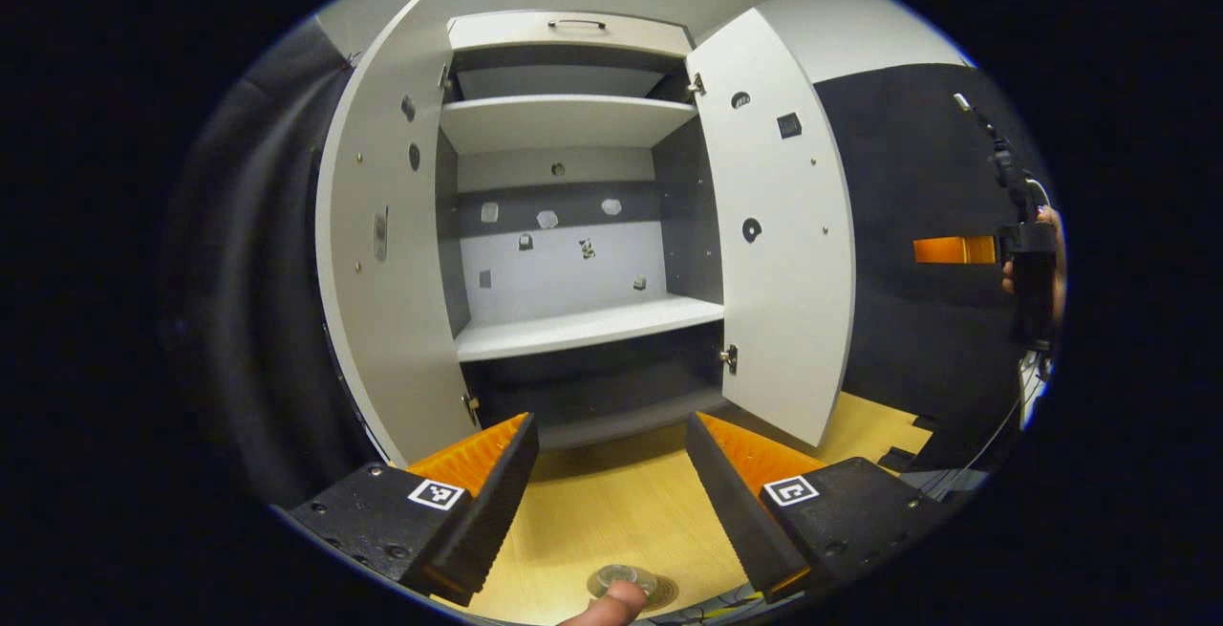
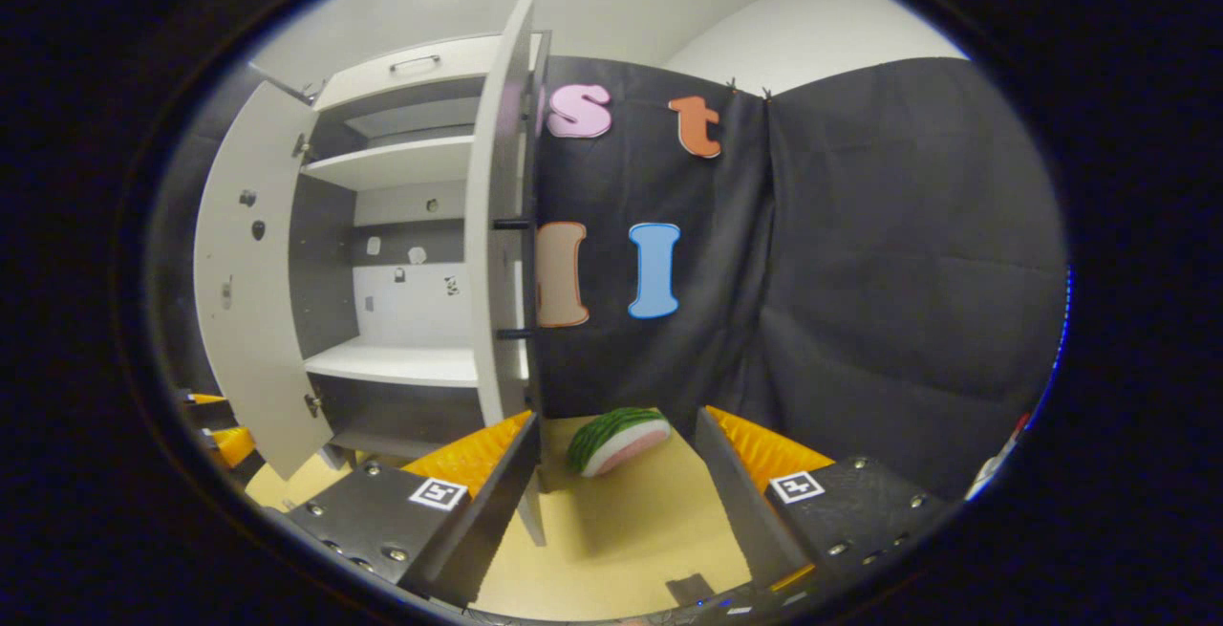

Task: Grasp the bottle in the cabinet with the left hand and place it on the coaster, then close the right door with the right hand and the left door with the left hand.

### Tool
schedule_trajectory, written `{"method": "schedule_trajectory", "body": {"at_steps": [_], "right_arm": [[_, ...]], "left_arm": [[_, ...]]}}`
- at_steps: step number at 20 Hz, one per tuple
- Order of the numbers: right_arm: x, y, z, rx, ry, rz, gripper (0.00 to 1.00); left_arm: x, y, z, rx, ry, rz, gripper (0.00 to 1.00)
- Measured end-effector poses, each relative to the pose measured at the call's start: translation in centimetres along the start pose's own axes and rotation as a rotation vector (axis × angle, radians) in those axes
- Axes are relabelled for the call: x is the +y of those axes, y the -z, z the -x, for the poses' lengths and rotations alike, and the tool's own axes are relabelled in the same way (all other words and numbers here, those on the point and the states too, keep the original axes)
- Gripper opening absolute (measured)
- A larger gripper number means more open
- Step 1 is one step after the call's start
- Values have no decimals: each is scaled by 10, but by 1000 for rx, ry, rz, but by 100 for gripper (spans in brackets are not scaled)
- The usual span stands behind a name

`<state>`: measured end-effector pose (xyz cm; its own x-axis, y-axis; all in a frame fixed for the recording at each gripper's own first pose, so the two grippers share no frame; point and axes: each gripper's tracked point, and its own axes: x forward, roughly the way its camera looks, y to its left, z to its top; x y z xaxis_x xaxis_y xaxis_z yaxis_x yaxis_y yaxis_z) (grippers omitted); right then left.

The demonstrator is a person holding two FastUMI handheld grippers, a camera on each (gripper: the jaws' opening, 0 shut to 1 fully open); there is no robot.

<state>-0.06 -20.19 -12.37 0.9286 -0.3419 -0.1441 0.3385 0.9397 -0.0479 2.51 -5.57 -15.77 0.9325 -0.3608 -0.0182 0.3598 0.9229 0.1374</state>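
Bottle and coaster sit together at the bottom edge of the left gripper view — the bottle's clear round top shows from above, resting on the brown coaster on the wooden tabletop, with a fingertip just touching its near side. It lies below and between the spread fingers of the left gripper, which stand wide apart and hold nothing. Ahead, the cabinet stands with both doors swung open, left door and right door. In the right gripper view the right gripper is likewise wide open and empty — just beside the right door's edge, with a watermelon slice on the table beyond its fingers.
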Motion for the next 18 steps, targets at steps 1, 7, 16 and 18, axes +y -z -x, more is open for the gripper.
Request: {"method": "schedule_trajectory", "body": {"at_steps": [1,7,16,18], "right_arm": [[-7,-8,-8,-14,12,6,99],[-31,-40,-59,-8,45,34,99],[32,-68,-107,0,-59,57,99],[41,-82,-110,-67,-44,204,74]], "left_arm": [[0,-16,2,-30,4,20,98],[28,-79,0,-73,-1,95,98],[107,-100,18,-101,-128,33,98],[122,-91,25,-82,-160,61,98]]}}
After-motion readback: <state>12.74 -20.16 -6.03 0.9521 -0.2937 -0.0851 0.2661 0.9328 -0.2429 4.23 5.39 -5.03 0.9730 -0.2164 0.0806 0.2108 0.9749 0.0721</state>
